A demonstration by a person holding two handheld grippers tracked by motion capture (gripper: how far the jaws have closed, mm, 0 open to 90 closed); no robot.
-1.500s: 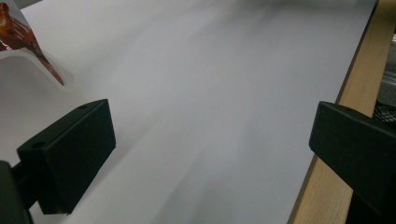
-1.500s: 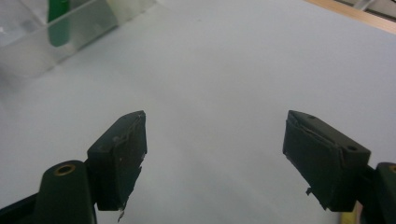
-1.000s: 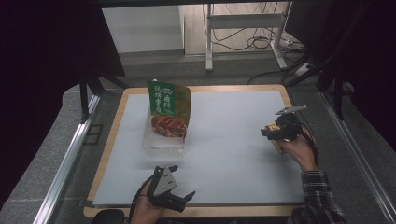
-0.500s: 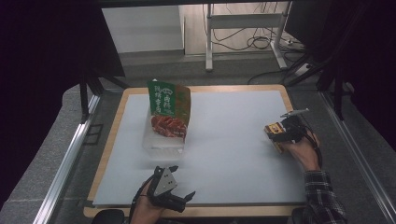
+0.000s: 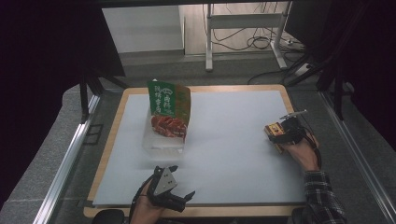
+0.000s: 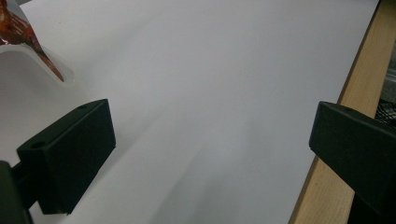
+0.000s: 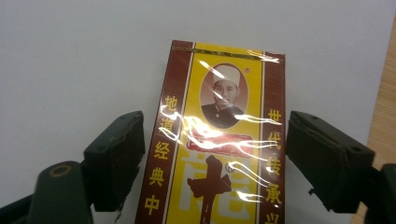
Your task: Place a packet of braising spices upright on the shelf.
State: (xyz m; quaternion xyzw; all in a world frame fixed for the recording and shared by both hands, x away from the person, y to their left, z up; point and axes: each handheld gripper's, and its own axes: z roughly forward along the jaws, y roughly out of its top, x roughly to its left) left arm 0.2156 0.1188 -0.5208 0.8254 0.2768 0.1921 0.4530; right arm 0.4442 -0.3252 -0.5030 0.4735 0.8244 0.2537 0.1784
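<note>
A yellow and brown carton printed with Chinese characters lies flat on the white board, at its right side in the high view. My right gripper is down over it with one jaw at each long edge; the jaws have just been closing, and a thin gap still shows on the left. From above, the right gripper points left, held by a hand in a plaid sleeve. My left gripper rests near the board's front edge, open with nothing between its jaws.
A green and red snack pouch stands upright against a clear plastic container at the board's middle left; its corner shows in the left gripper view. The white board lies on a wooden table.
My right gripper has come down onto the carton, which stayed where it lay. The left gripper has not moved.
</note>
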